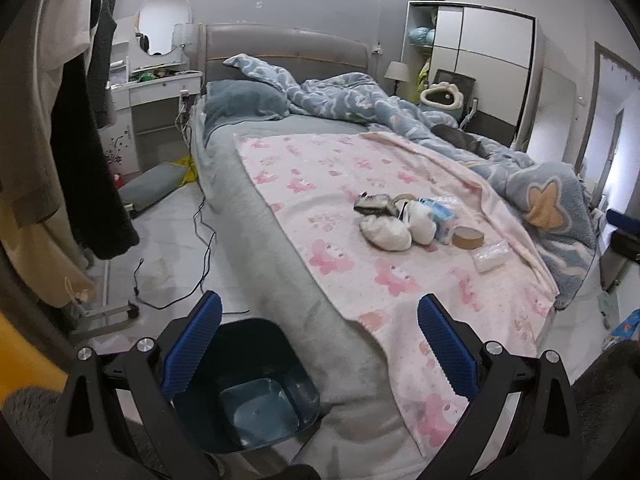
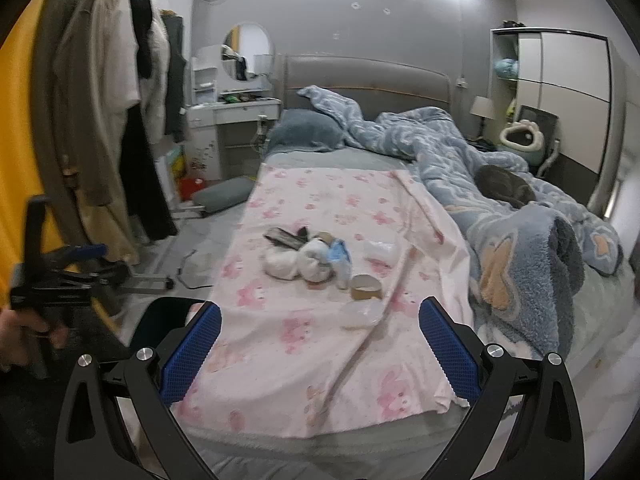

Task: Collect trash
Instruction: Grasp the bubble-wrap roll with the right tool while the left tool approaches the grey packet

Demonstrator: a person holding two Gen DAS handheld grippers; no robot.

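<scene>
A heap of trash [image 1: 404, 220] [image 2: 306, 258] lies on the pink blanket [image 1: 360, 280] [image 2: 304, 352]: crumpled white tissues [image 1: 386, 232] [image 2: 282, 266], a dark wrapper [image 1: 372, 204] [image 2: 286, 238], a blue-and-white packet [image 1: 440, 216] [image 2: 340, 258], a brown tape roll [image 1: 468, 237] [image 2: 365, 287] and clear plastic bags [image 1: 491, 258] [image 2: 360, 314]. A dark blue bin [image 1: 248, 384] [image 2: 160, 316] stands on the floor by the bed's near corner. My left gripper [image 1: 319, 344] hangs open over the bin and bed edge. My right gripper [image 2: 320, 344] is open above the blanket, short of the heap. The left gripper [image 2: 60, 256] shows side-on in the right wrist view, held by a hand [image 2: 28, 332].
A rumpled blue duvet [image 1: 460, 140] [image 2: 500, 200] covers the bed's right side, with a dark animal [image 2: 506, 186] lying on it. Coats [image 1: 72, 140] [image 2: 112, 120] hang on a rack at left. Black cables [image 1: 200, 248] and a grey cushion [image 1: 154, 186] lie on the floor. A dressing table [image 1: 156, 92] and wardrobe [image 1: 480, 68] stand behind.
</scene>
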